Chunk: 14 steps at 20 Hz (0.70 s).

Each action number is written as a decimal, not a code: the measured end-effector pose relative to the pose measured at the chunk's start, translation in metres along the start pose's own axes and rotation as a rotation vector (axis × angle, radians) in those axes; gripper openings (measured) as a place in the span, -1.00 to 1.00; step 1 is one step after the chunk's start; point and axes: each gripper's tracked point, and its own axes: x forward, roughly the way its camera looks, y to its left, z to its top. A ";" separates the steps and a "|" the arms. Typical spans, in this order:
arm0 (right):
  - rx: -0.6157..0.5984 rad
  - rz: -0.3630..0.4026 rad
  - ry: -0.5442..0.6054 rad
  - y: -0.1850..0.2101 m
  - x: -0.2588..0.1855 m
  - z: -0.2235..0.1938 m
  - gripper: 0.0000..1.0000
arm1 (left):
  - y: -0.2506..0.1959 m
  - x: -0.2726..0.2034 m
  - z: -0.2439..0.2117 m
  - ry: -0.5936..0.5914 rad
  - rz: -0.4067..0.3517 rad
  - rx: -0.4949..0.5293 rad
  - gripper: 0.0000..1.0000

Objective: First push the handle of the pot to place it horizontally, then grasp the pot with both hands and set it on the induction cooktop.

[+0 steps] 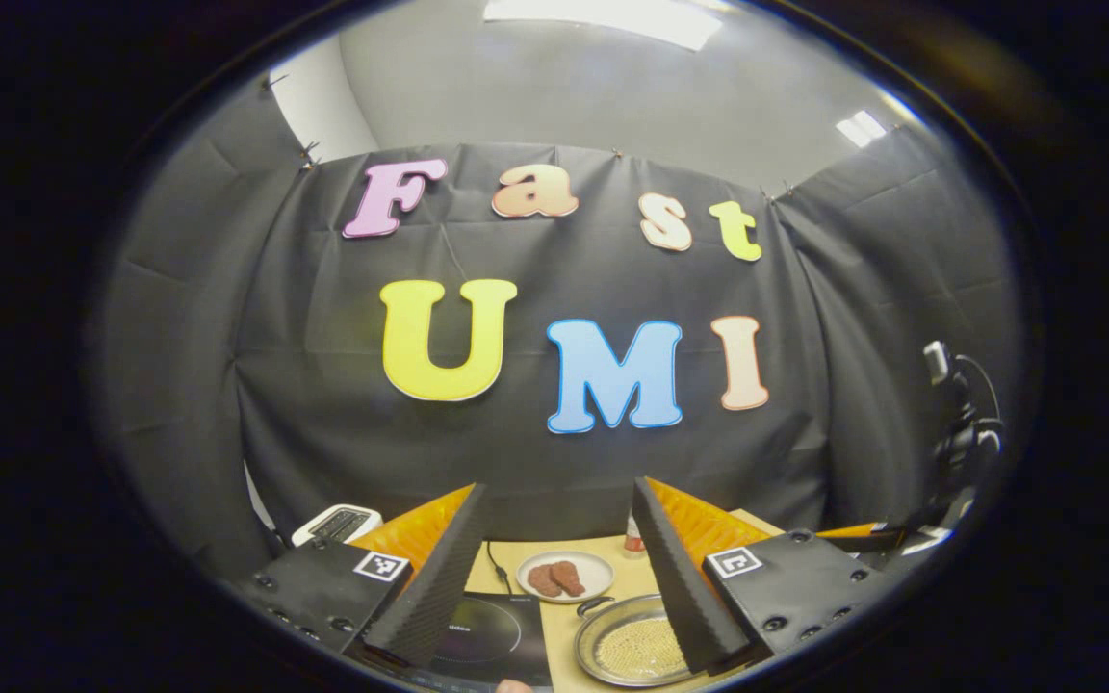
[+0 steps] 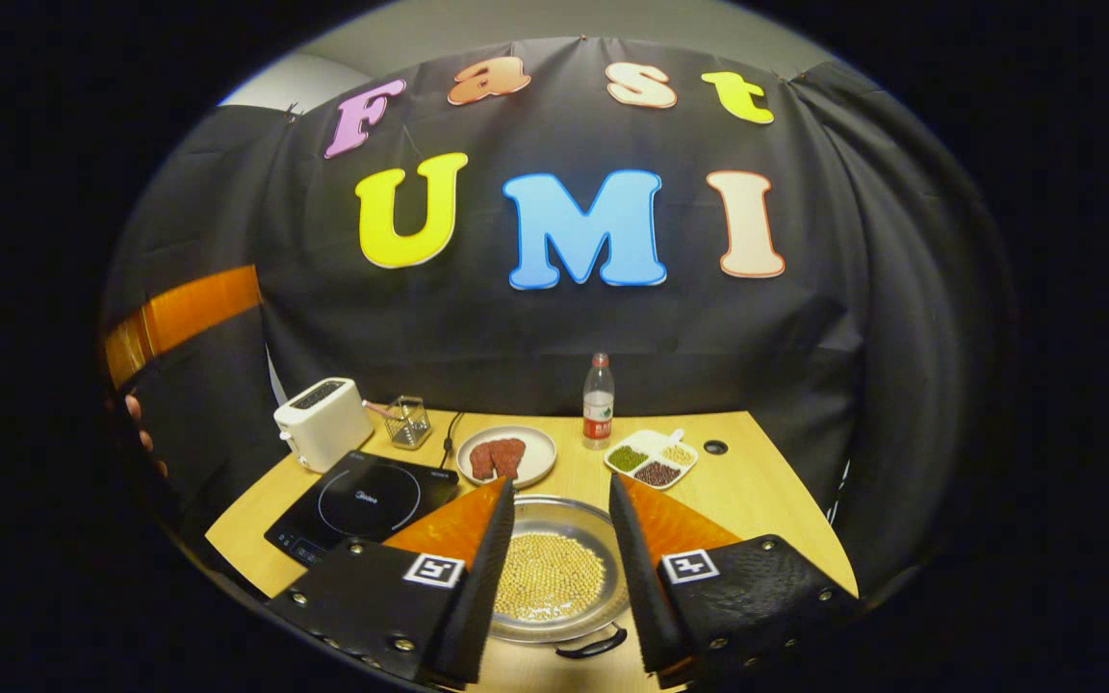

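The right gripper [image 2: 559, 577] hangs above the near edge of the counter [image 2: 766, 481] with its fingers spread wide and nothing between them. Straight below and ahead of it, framed by the two fingers, sits the pot [image 2: 554, 573], a shallow metal pan filled with small pale beans; its dark handle [image 2: 593, 643] lies at the pan's near rim, just right of centre. Ahead and to the left of this gripper rests the induction cooktop [image 2: 362, 505], apart from the pot. Beyond the pot stands a plate [image 2: 506, 457] with two brown pieces on it, with a bottle [image 2: 598, 399] and a divided dish [image 2: 651, 459] of beans farther right. A white toaster [image 2: 323, 422] and a small wire basket [image 2: 408, 422] stand behind the cooktop.

The left gripper [image 1: 554, 577] is held higher, tilted toward the booth wall, its fingers likewise parted and holding nothing. Low between its fingers the same plate [image 1: 569, 576] shows, with the pot [image 1: 631, 647] below and to the right, partly behind the right finger, and the cooktop [image 1: 487, 635] below left. The toaster [image 1: 338, 523] peeks out on the far left.
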 end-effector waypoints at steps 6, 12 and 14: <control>-0.022 0.062 0.213 0.012 0.009 -0.072 -0.60 | 0.000 0.000 -0.006 0.012 0.002 0.006 0.96; -0.048 0.127 0.411 0.020 0.006 -0.141 -0.87 | -0.002 0.000 -0.011 0.028 0.001 0.003 0.89; -0.045 0.144 0.480 0.024 0.003 -0.160 -0.87 | -0.001 0.000 -0.014 0.036 0.006 0.006 0.89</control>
